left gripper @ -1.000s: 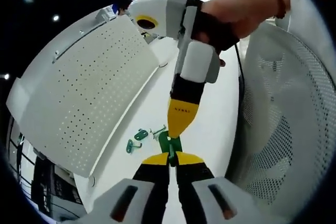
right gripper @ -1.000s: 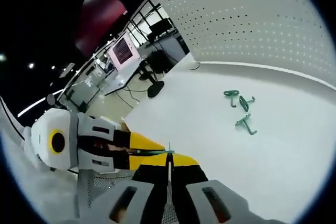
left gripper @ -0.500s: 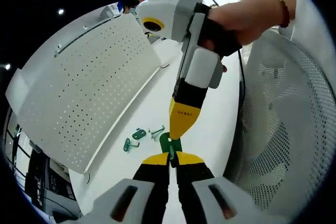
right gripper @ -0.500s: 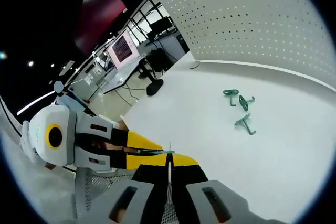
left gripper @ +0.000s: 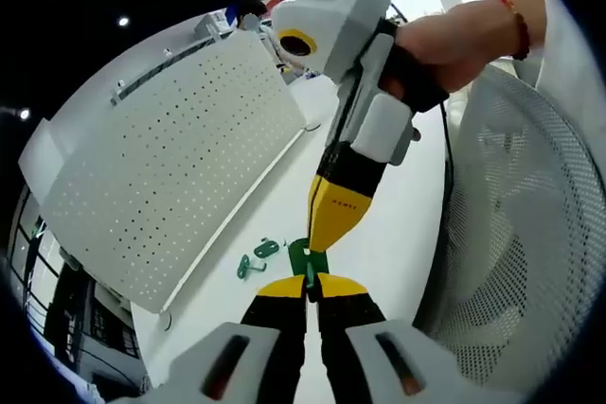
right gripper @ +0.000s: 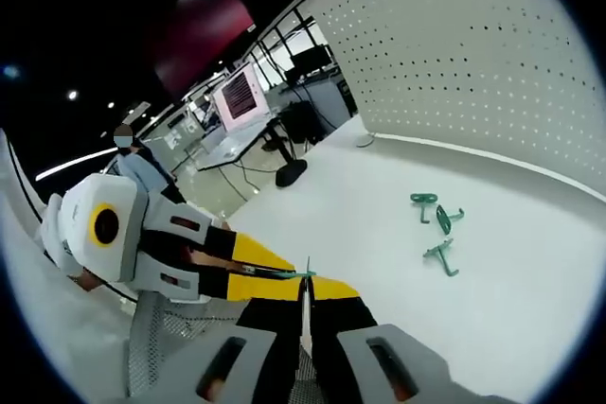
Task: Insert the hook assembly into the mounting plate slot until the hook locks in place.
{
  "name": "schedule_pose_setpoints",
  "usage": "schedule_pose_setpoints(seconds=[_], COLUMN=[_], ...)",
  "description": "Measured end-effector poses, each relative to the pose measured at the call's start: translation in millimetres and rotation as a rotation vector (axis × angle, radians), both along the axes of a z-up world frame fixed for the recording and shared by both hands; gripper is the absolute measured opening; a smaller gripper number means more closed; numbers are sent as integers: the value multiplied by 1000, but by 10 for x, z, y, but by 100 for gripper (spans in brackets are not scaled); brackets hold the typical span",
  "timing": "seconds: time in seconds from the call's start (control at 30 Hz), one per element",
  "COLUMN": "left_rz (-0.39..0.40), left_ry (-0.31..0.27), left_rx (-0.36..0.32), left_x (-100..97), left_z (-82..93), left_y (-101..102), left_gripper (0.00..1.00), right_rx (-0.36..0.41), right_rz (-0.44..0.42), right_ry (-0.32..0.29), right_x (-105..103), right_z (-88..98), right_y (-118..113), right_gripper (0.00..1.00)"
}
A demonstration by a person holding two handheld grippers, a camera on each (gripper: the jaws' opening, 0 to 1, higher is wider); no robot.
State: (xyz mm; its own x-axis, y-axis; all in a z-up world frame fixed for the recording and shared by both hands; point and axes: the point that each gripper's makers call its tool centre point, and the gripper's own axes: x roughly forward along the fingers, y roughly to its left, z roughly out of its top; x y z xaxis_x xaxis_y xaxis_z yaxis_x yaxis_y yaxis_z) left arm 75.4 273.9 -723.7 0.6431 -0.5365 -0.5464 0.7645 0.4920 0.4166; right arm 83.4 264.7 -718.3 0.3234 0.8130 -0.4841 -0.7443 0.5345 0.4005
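Hook assembly (left gripper: 306,259) is pinched between left gripper (left gripper: 306,287) and downward-angled right gripper (left gripper: 327,234), both clamped on it.

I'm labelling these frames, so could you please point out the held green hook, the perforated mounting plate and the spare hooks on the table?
Held green hook (left gripper: 308,258), left gripper view, its flat tab.
Perforated mounting plate (right gripper: 492,54), right gripper view, its face.
Spare hooks (right gripper: 437,219), right gripper view, middle hook.

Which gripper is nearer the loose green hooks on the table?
Neither clearly: the left gripper and right gripper meet tip to tip on one green hook piece, with the loose green hooks lying apart on the table to one side.
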Motion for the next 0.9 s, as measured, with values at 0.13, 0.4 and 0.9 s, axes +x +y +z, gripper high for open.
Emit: schedule_pose_setpoints(seconds=[0.13, 0.4, 0.9], left_rz=[16, 62, 180], left_ry=[11, -5, 43], left_rx=[-31, -102, -302], left_x=[18, 80, 219], left_z=[27, 147, 322], left_y=[-7, -7, 45], left_gripper=[3, 3, 3], right_rx=[13, 15, 11], right_rz=[-16, -35, -152], right_ry=[-65, -106, -286], right_x=[67, 128, 332], right_z=[85, 203, 480], right_y=[-27, -144, -439], right_gripper=[10, 11, 32])
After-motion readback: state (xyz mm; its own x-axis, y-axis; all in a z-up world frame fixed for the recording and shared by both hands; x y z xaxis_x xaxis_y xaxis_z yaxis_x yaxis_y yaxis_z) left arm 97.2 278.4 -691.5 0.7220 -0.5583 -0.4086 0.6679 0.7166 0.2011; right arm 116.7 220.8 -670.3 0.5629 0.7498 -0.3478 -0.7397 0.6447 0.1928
